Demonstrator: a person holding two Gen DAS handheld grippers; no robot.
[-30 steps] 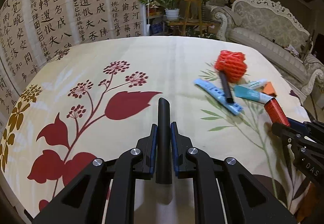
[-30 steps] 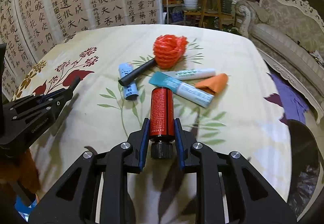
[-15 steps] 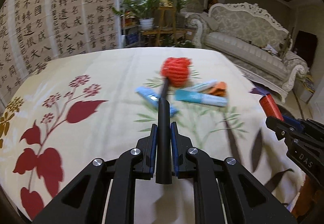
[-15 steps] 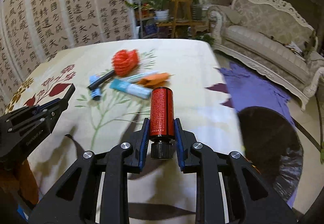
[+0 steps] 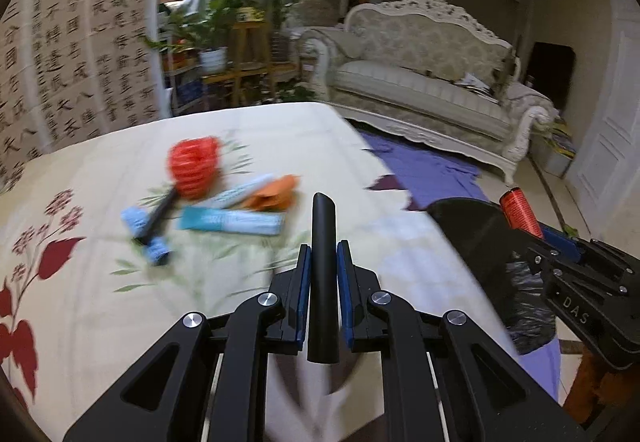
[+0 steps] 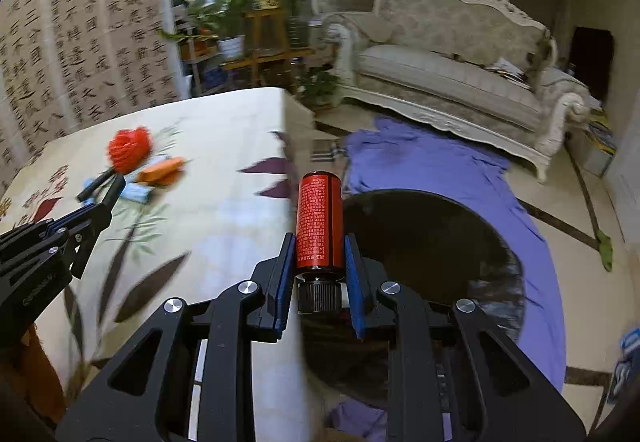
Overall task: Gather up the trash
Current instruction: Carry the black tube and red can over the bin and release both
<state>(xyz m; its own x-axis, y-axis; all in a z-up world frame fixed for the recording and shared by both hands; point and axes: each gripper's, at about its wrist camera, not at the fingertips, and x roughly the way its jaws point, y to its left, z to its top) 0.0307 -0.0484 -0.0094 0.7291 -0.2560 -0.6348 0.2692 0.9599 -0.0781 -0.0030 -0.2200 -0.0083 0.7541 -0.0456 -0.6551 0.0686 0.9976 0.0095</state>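
- Black tube: smooth, matte, slant-cut tip; clamped between blue pads of left gripper, over floral cloth of table.
- Red cylinder: printed label, ribbed black cap; clamped in right gripper, at table edge.
- Black bin bag: glossy, round-mouthed; just beyond right gripper, on purple cloth.
- Red mesh ball, tubes, orange wrapper: ahead-left of left gripper.

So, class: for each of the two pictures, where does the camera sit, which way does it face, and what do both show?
Left wrist: on the left gripper, facing along its fingers, clamped on a black tube, over the table; the right gripper shows at right.
Right wrist: on the right gripper, clamped on a red canister, facing the black bin; the left gripper enters at left.
Shared: table, red net, sofa, bin.
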